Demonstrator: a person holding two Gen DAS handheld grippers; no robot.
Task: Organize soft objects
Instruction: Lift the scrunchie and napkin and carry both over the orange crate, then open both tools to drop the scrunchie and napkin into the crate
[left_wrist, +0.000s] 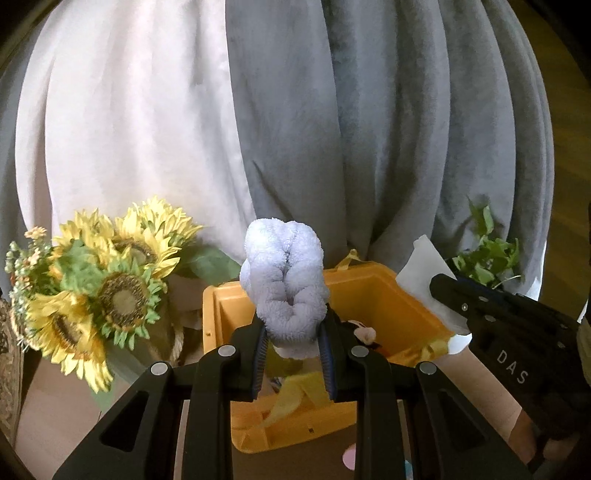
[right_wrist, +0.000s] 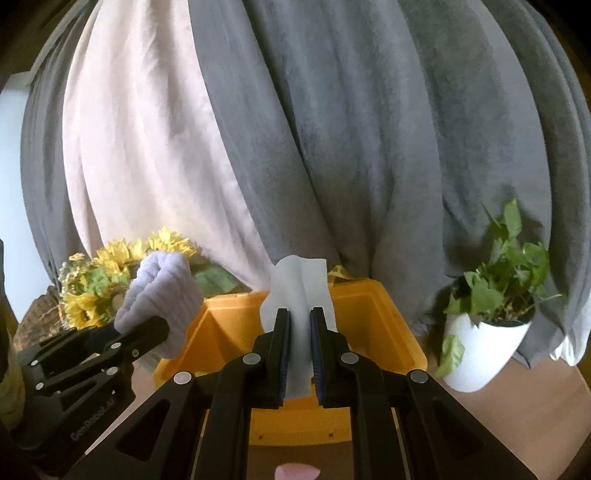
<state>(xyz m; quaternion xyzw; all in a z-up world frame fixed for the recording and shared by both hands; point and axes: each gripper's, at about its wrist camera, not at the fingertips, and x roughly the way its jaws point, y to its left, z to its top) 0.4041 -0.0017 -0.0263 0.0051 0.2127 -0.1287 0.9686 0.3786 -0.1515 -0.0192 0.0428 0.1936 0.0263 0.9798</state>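
My left gripper (left_wrist: 293, 332) is shut on a bunched pale blue terry towel (left_wrist: 284, 280), held up over the near rim of an orange plastic bin (left_wrist: 388, 299). The same towel (right_wrist: 159, 295) shows at the left of the right wrist view, with the left gripper (right_wrist: 147, 328) under it. My right gripper (right_wrist: 300, 314) is shut on a thin white cloth (right_wrist: 299, 284) that stands upright above the orange bin (right_wrist: 373, 321). In the left wrist view that white cloth (left_wrist: 421, 273) and the right gripper (left_wrist: 447, 291) hang over the bin's right rim. Yellow soft items lie inside the bin.
A bunch of artificial sunflowers (left_wrist: 107, 291) stands left of the bin. A green plant in a white pot (right_wrist: 484, 332) sits to the right. Grey and white curtains (left_wrist: 280, 122) hang right behind. The bin rests on a wooden tabletop (right_wrist: 517, 406).
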